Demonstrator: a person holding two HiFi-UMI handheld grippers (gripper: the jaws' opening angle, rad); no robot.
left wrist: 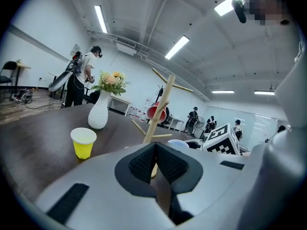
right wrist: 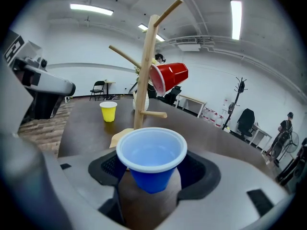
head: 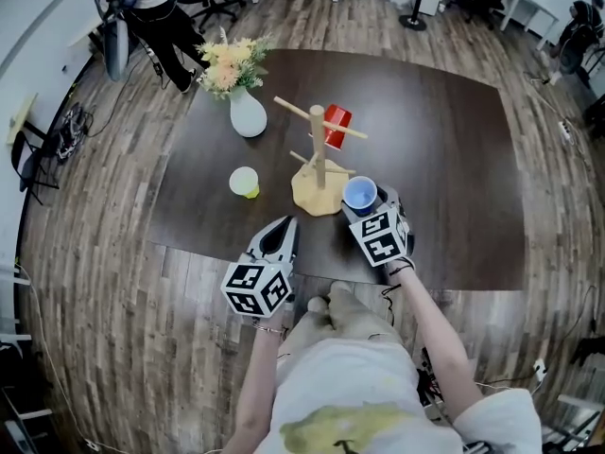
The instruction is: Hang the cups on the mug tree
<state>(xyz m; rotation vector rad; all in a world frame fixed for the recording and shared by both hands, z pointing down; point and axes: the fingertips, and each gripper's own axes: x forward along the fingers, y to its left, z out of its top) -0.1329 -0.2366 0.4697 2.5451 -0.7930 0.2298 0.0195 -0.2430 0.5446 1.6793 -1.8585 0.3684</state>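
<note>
The wooden mug tree [head: 318, 159] stands mid-table on the dark table [head: 454, 159], and a red cup [head: 337, 126] hangs tilted on one of its right-hand pegs. A yellow cup [head: 244, 182] stands upright to the tree's left. My right gripper [head: 364, 204] is shut on a blue cup [head: 359, 194], which it holds upright just right of the tree's base; in the right gripper view the blue cup [right wrist: 151, 159] sits between the pads, with the tree [right wrist: 146, 66] close behind. My left gripper [head: 284, 230] hovers at the near table edge, shut and holding nothing [left wrist: 156, 147].
A white vase of flowers [head: 248, 112] stands at the back left of the table. People and office chairs [head: 161, 8] are beyond the far-left corner. Wooden floor surrounds the table, and the person's legs [head: 345, 320] are below the near edge.
</note>
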